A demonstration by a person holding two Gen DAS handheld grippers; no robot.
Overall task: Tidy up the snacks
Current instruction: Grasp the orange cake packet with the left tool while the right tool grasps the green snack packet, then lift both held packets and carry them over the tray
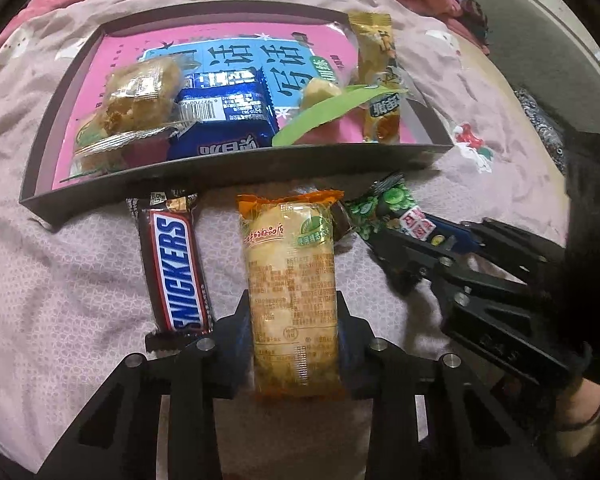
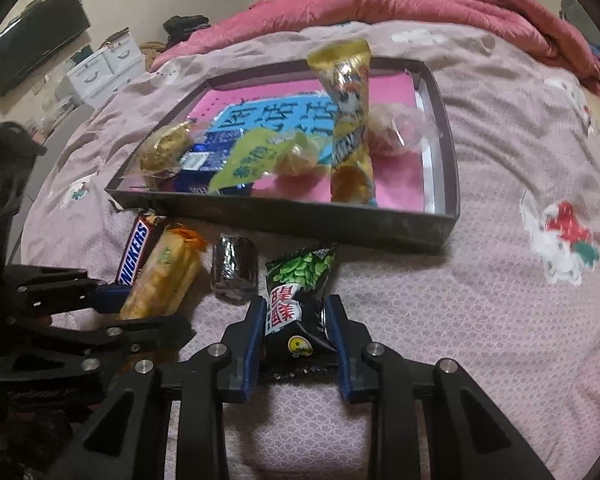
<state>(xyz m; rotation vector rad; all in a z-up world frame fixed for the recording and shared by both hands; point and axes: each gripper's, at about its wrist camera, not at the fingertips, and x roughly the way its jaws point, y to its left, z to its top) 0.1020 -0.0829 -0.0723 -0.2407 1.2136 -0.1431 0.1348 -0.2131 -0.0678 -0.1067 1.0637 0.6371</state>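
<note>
A long orange-and-clear wrapped cake [image 1: 290,280] lies on the bedspread just before the dark tray [image 1: 220,172], and my left gripper [image 1: 292,320] is shut on its near half, both pads pressed to its sides. A Snickers bar [image 1: 176,272] lies beside it on the left. My right gripper [image 2: 296,320] is shut on a black packet of green peas [image 2: 300,292], which stands slightly tilted between the pads. A small dark-wrapped snack [image 2: 236,272] rests between the two held packets. The tray [image 2: 300,216] holds several snacks, among them a blue packet [image 1: 224,116] and a yellow packet [image 2: 348,120].
A crumpled pink quilt [image 2: 440,4] is heaped at the far side of the bed. Beyond the bed's left edge stand white drawers [image 2: 104,64] and a black screen [image 2: 36,40] on the wall. A hand [image 1: 580,412] shows behind the right gripper.
</note>
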